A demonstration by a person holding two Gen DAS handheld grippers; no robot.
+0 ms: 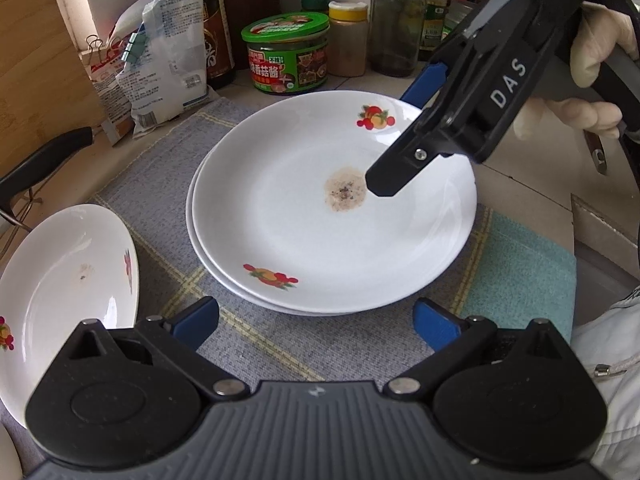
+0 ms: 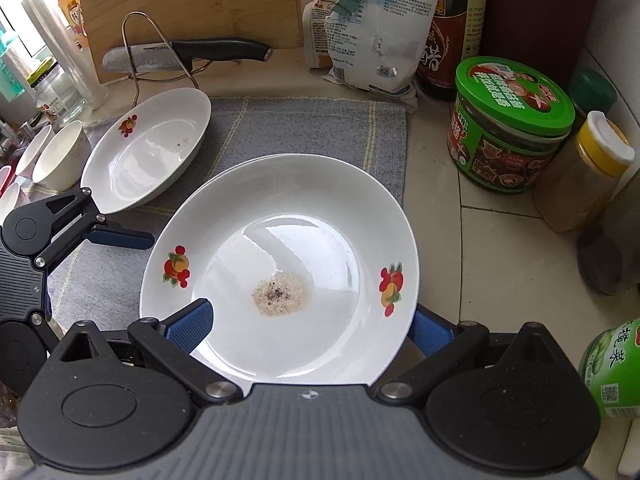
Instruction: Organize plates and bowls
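**Counter mat, dirty plates**

Our right gripper (image 2: 310, 326) straddles the top plate's (image 2: 280, 264) rim, jaws apart; can't tell if they're touching. Left gripper (image 1: 316, 322) hangs open beside the stack. Third plate (image 2: 148, 152) sits apart, near the knife (image 2: 184, 54).

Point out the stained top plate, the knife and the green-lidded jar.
Stained top plate (image 2: 328, 208): right wrist view, clean white inner surface above the stain.
Knife (image 2: 218, 47): right wrist view, middle of the black handle.
Green-lidded jar (image 1: 286, 28): left wrist view, top of the green lid.
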